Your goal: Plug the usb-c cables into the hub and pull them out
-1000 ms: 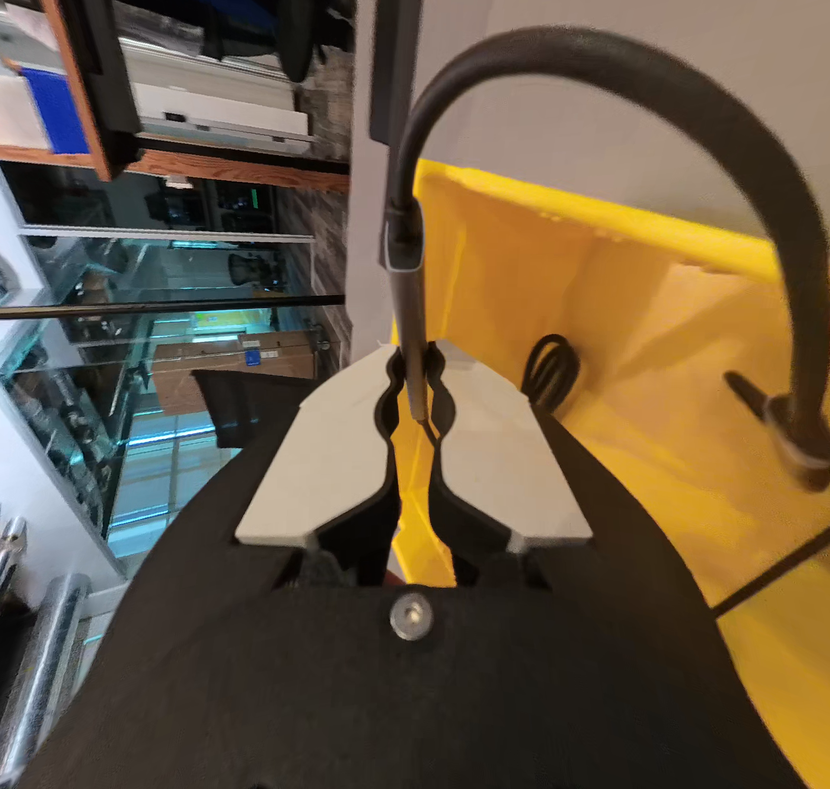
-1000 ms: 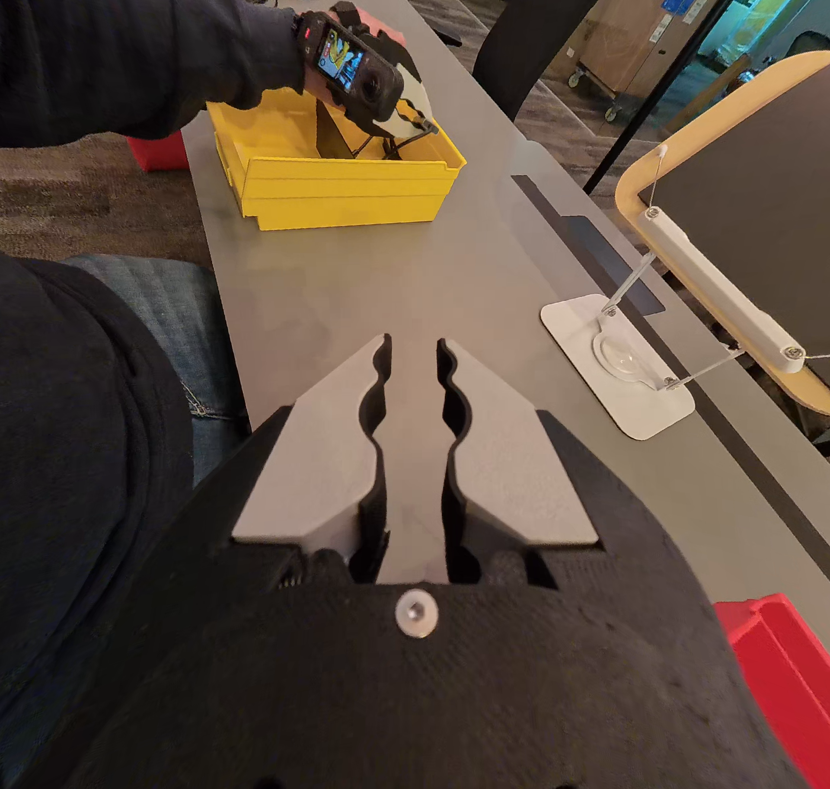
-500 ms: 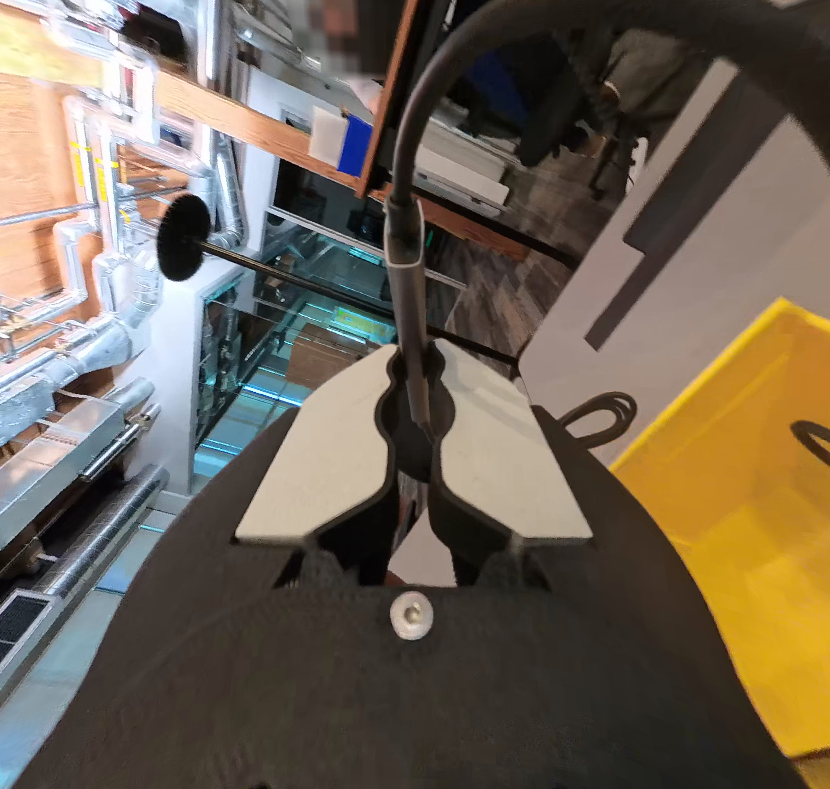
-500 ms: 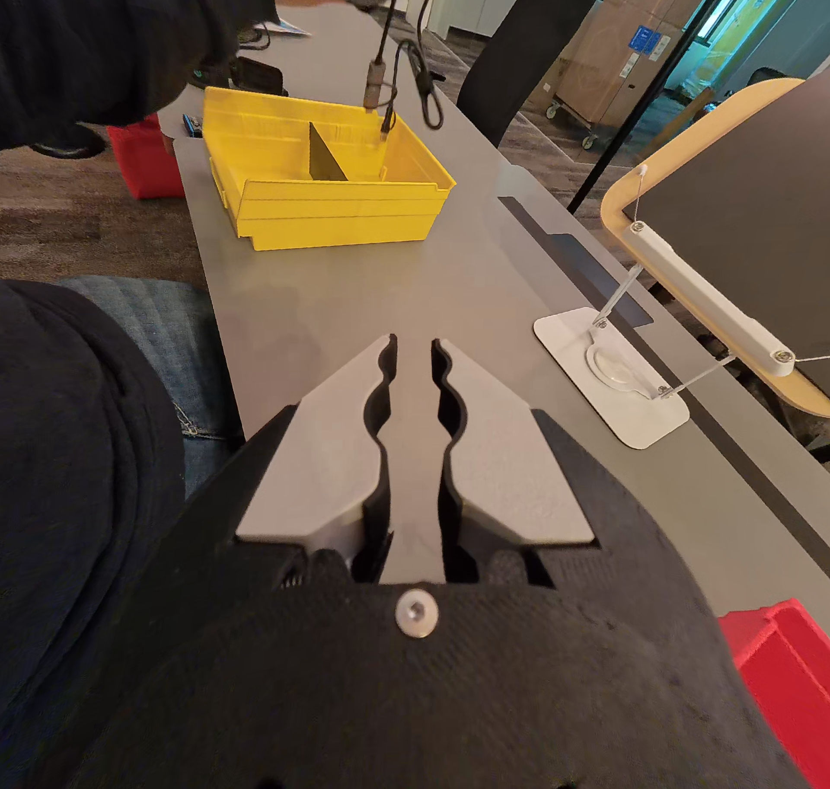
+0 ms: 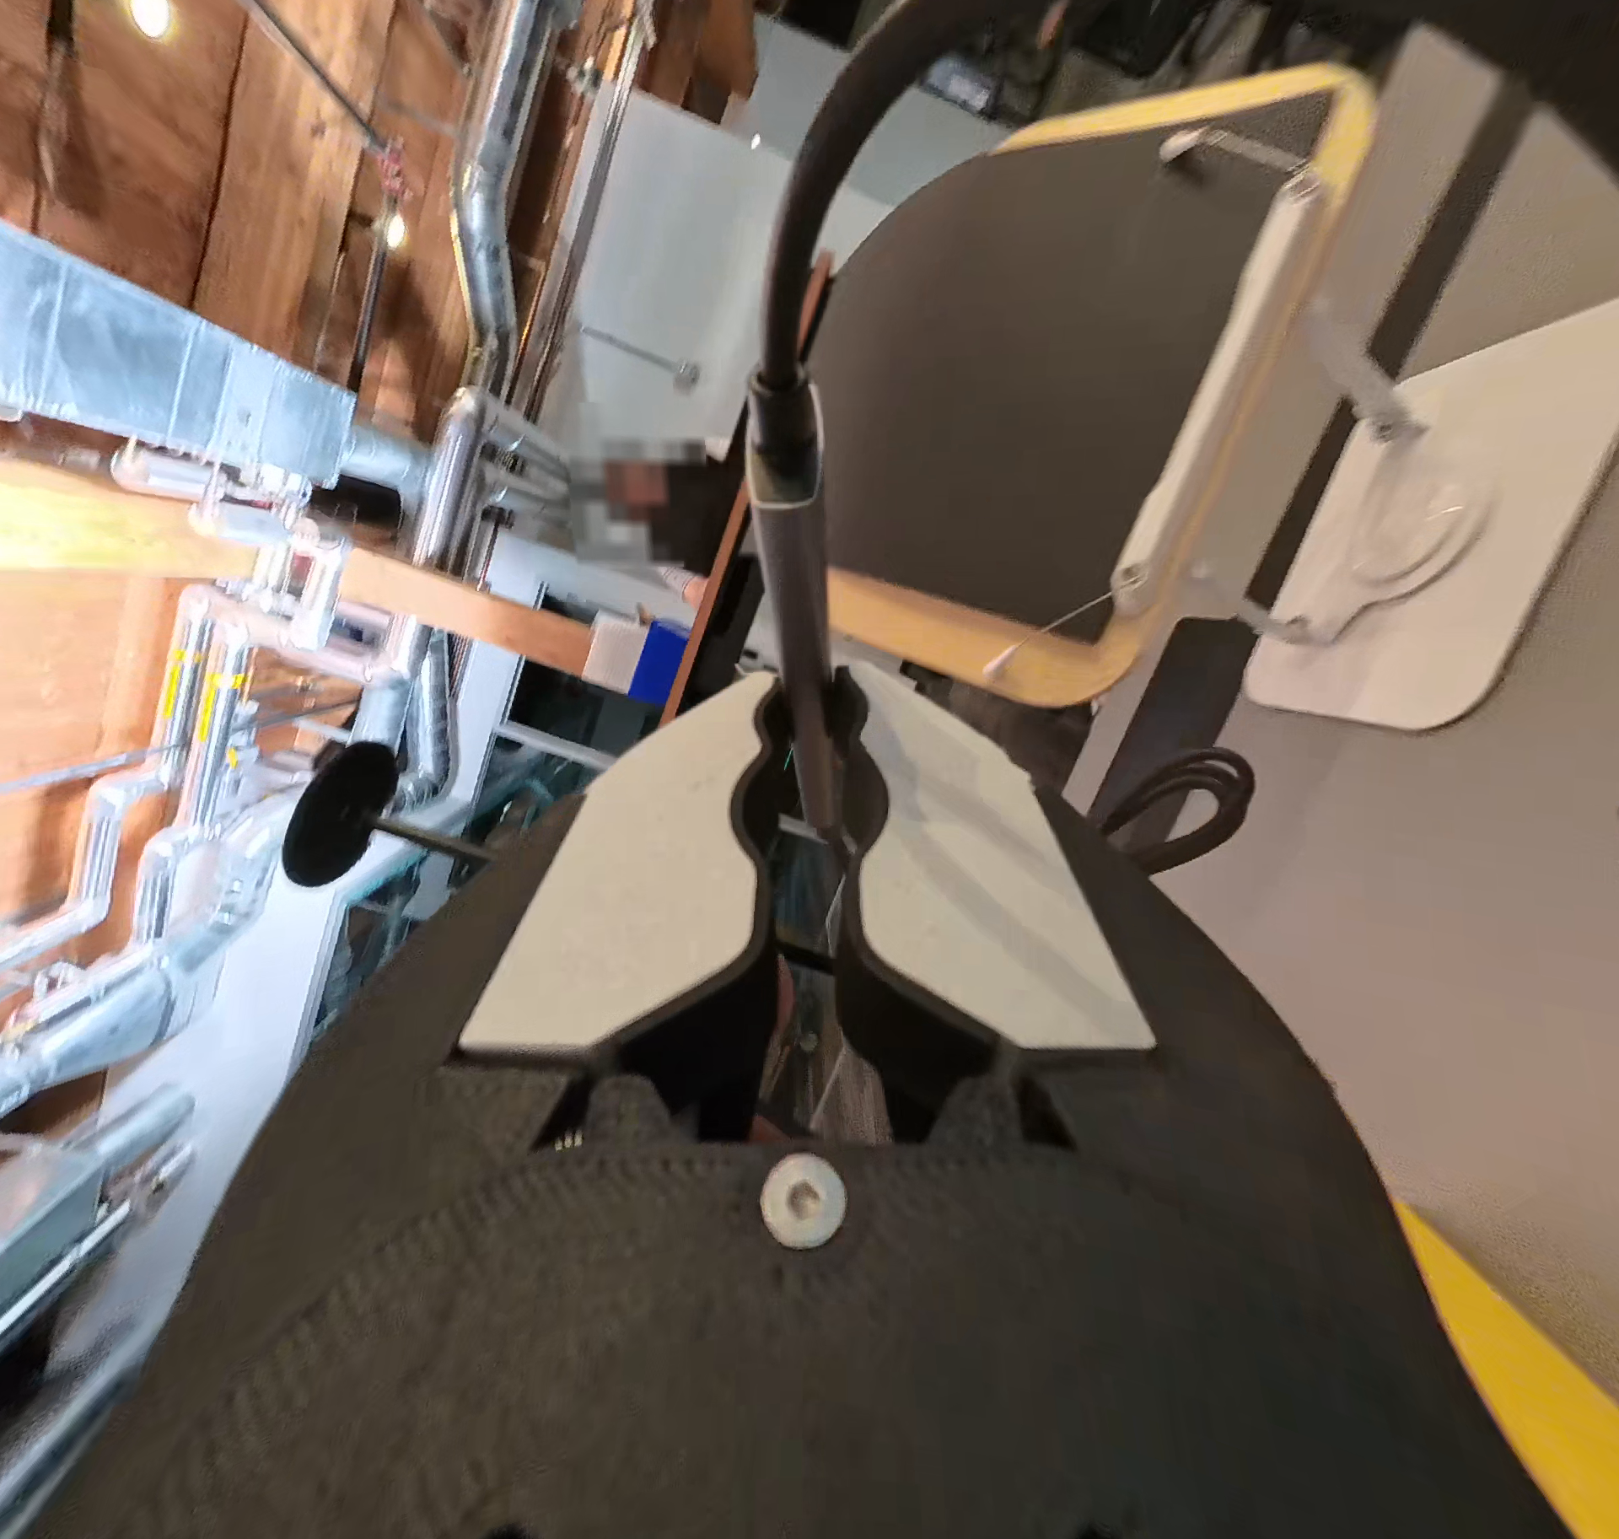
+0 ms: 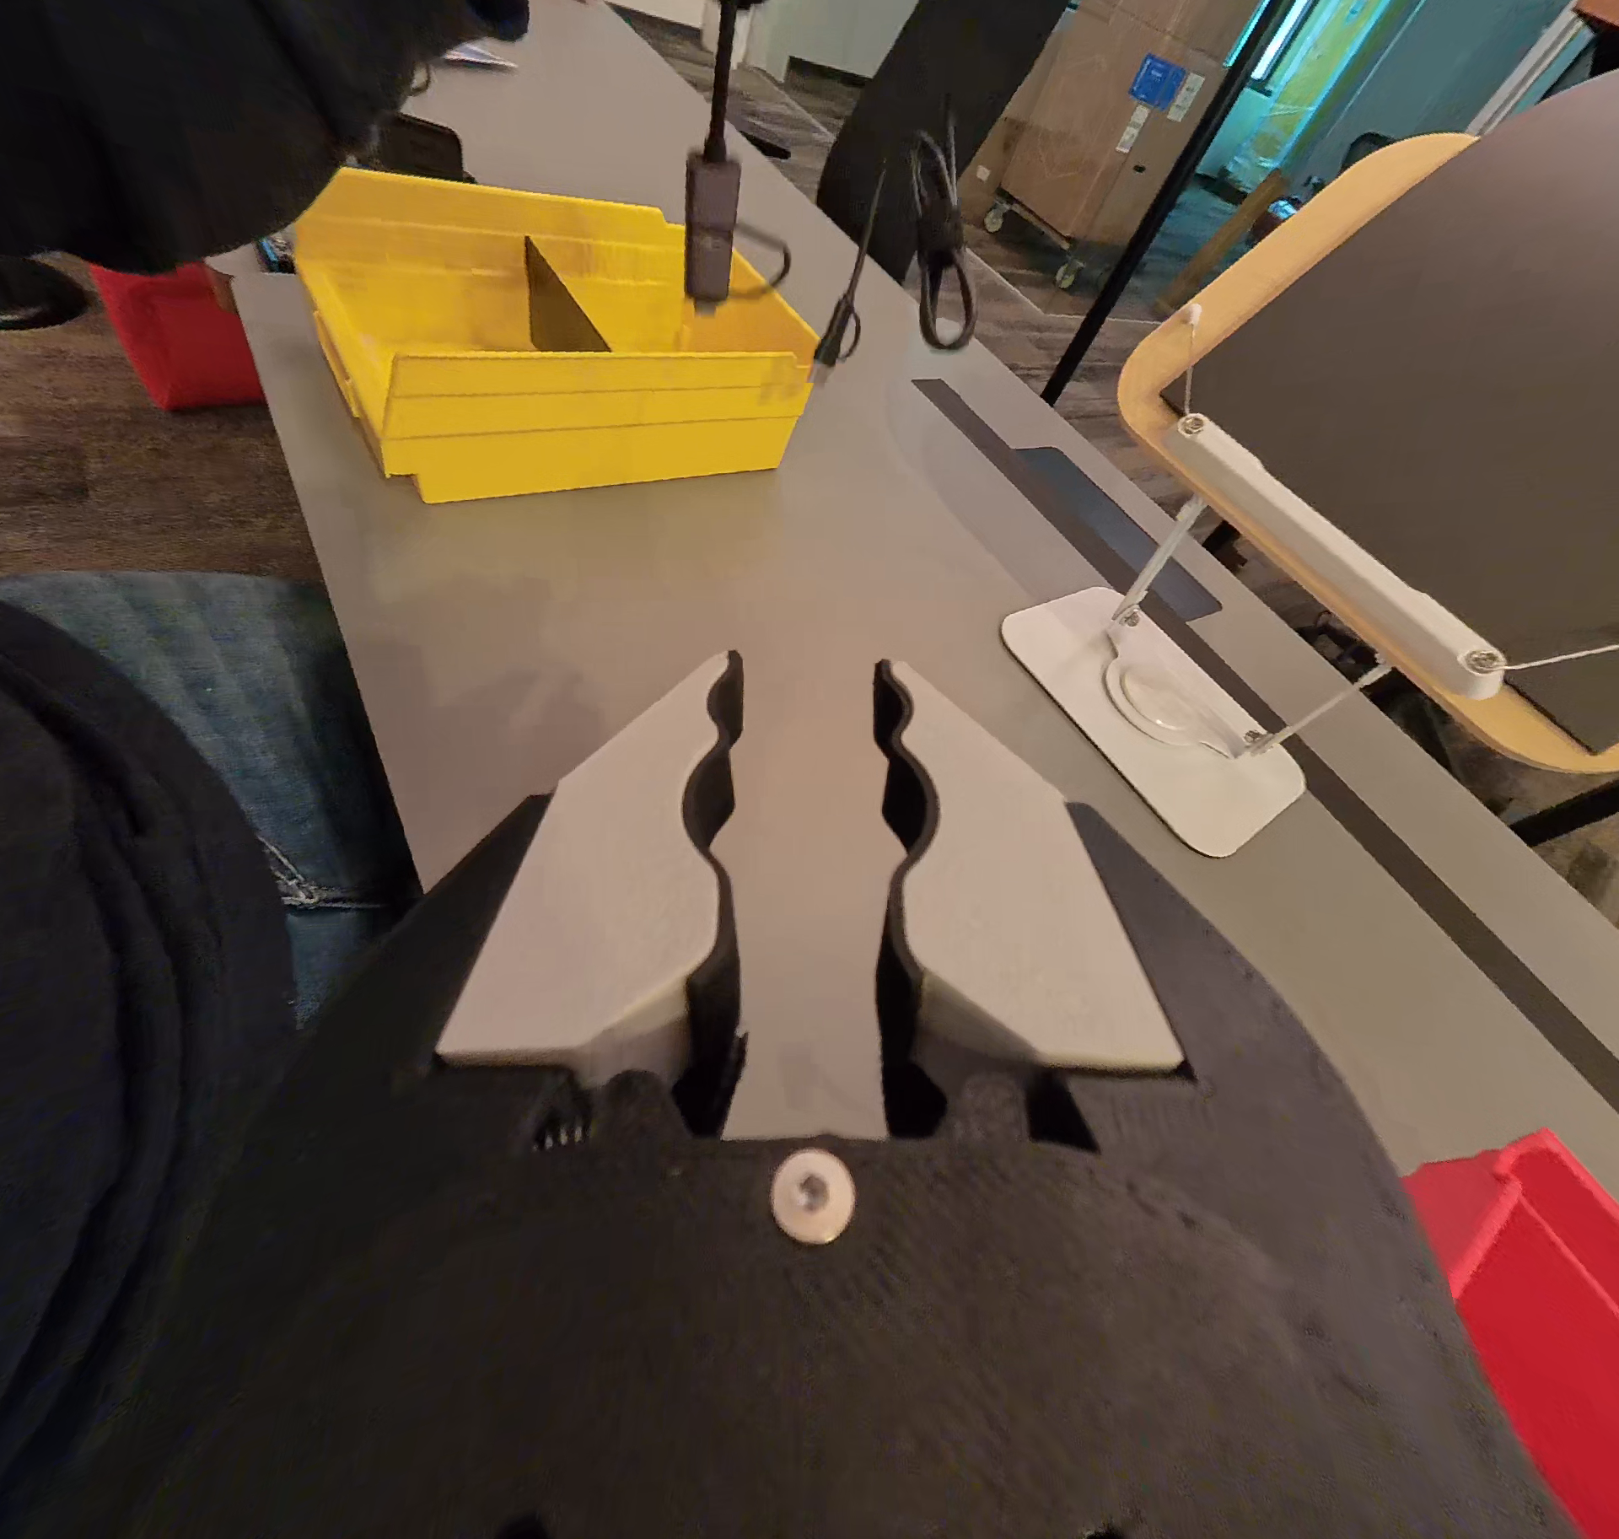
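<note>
Above grey desk (image 6: 631,586), slim grey hub (image 5: 793,586), black-corded, clamped in left gripper (image 5: 810,708); right gripper (image 6: 806,691) agape, empty.

Two wrist views, shared grey table (image 6: 613,586)

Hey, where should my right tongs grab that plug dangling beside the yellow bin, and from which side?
Probably the plug's stiff housing, just above the metal tip, not the thin cable. It hangs tip-down right of the yellow bin, so bring the open right tongs in level from the near side, closing across it.
</note>
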### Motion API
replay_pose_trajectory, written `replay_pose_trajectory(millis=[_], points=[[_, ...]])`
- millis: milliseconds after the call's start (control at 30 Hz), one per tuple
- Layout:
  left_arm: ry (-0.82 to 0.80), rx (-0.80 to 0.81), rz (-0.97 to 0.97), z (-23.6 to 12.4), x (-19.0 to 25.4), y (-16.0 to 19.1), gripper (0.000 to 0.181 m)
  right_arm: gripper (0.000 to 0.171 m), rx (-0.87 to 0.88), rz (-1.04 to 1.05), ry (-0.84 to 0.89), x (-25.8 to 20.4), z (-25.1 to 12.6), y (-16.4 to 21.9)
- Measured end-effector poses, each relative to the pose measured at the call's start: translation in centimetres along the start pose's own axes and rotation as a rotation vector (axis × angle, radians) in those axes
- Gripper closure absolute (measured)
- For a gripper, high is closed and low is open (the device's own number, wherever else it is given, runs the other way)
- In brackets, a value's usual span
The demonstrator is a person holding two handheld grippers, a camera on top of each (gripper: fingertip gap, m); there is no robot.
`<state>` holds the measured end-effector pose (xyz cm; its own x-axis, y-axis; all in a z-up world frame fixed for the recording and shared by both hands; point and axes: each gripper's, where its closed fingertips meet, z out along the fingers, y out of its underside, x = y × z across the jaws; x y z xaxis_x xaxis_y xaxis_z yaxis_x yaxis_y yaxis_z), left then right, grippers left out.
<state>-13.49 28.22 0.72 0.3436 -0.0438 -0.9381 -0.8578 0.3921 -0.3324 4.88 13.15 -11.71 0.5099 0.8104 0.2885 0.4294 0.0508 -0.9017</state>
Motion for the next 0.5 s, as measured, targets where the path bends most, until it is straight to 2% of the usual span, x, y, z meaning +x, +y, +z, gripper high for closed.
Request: replay_pose_trajectory(millis=[100,233,500], points=[[0.053,0.049,0.041,0.7,3.5,-2.9,0.172,0.141,0.002,-0.014,0.032,0.3,-0.1,0.0],[0.144,0.078,0.074,1.4,8.4,-4.8,0.172,0.139,0.024,0.014,0.057,0.8,0.0,0.1],[0.288,0.044,0.211,1.5,16.7,-4.5,0.172,0.136,0.025,0.060,0.093,2.0,1.0,1.1]])
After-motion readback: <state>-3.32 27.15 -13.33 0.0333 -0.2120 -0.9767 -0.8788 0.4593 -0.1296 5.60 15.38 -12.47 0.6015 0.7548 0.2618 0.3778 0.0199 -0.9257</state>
